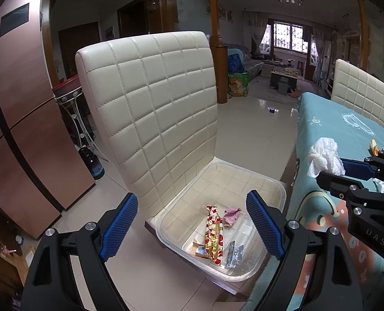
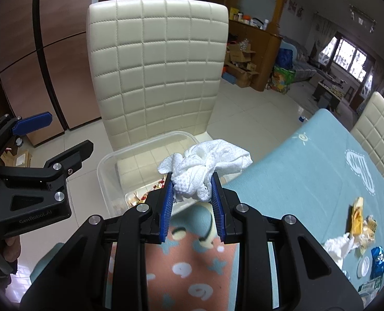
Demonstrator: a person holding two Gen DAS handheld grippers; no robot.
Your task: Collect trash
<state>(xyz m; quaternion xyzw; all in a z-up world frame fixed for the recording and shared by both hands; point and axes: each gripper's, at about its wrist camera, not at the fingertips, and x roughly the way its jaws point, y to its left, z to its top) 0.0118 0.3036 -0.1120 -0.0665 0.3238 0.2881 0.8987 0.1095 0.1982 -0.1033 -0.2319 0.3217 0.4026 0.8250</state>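
Note:
My right gripper [image 2: 192, 181] is shut on a crumpled white paper towel [image 2: 204, 163], held over the table's edge just short of the clear plastic bin [image 2: 106, 181]. The same towel [image 1: 325, 156] and right gripper [image 1: 330, 167] show at the right of the left wrist view. The clear bin [image 1: 281, 202] rests on a cream chair seat and holds a red-and-gold wrapper [image 1: 214, 235], a pink scrap [image 1: 230, 215] and a silver blister pack [image 1: 233, 256]. My left gripper [image 1: 192, 223] hangs open above the bin's near left side, nothing between its blue pads; it also appears as the left gripper [image 2: 59, 132] at the left of the right wrist view.
The cream quilted chair back [image 1: 150, 108] rises behind the bin. The table under a teal and pink cloth [image 2: 308, 171] carries more trash at the right: a yellow wrapper [image 2: 356, 215], a white tissue [image 2: 338, 246], a blue foil packet [image 2: 378, 261]. A second chair [image 2: 378, 140] stands beyond the table.

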